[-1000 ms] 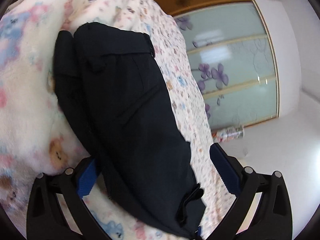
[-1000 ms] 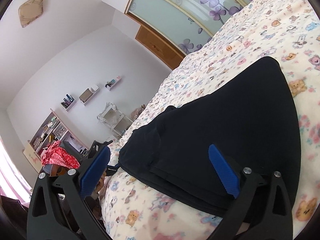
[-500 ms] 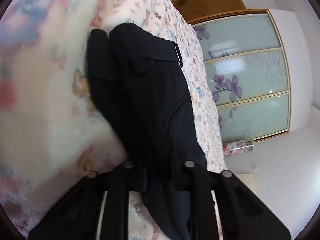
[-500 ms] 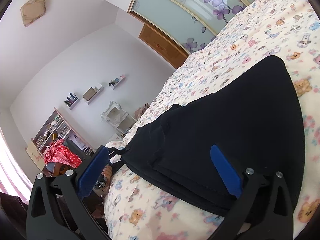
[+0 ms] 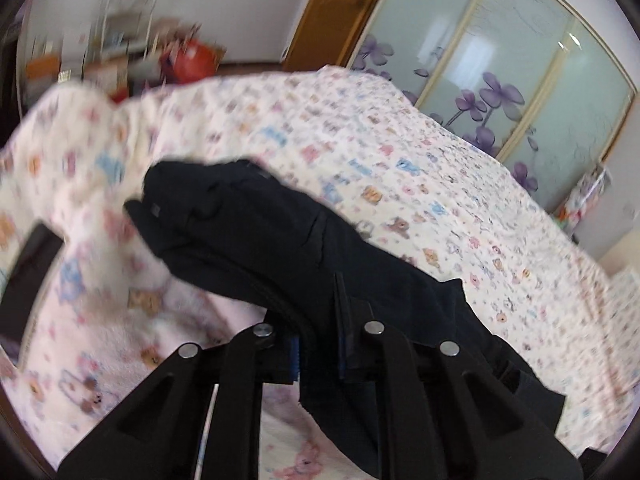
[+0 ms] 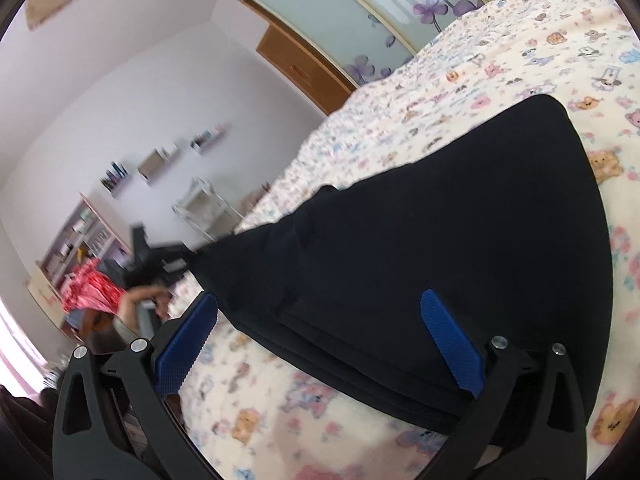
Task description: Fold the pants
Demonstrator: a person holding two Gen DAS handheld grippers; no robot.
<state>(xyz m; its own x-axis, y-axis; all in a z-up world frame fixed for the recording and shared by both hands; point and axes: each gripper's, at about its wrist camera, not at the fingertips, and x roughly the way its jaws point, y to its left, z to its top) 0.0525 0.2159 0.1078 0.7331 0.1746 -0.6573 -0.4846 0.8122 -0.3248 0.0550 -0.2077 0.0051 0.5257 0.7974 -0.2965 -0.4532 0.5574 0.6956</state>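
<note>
Dark navy pants (image 5: 280, 248) lie folded lengthwise on a bed with a cartoon-print blanket (image 5: 400, 168). My left gripper (image 5: 318, 344) is shut on one end of the pants, and that end hangs lifted off the blanket while the far end still rests on it. In the right wrist view the same pants (image 6: 460, 232) stretch up toward the blurred left gripper (image 6: 160, 258) at the left. My right gripper (image 6: 324, 340) is open, its blue pads (image 6: 450, 340) on either side of the near edge of the pants, not pressing on it.
A sliding wardrobe with purple flowers (image 5: 500, 80) stands beyond the bed. Shelves and a red cloth (image 6: 88, 292) are at the room's far side. A person's hand (image 6: 136, 300) shows under the left gripper. A dark flat object (image 5: 28, 280) lies at the blanket's left edge.
My left gripper went from open around the pants' end to shut on it, then rose and rolled, lifting that end. The right gripper stayed open in place.
</note>
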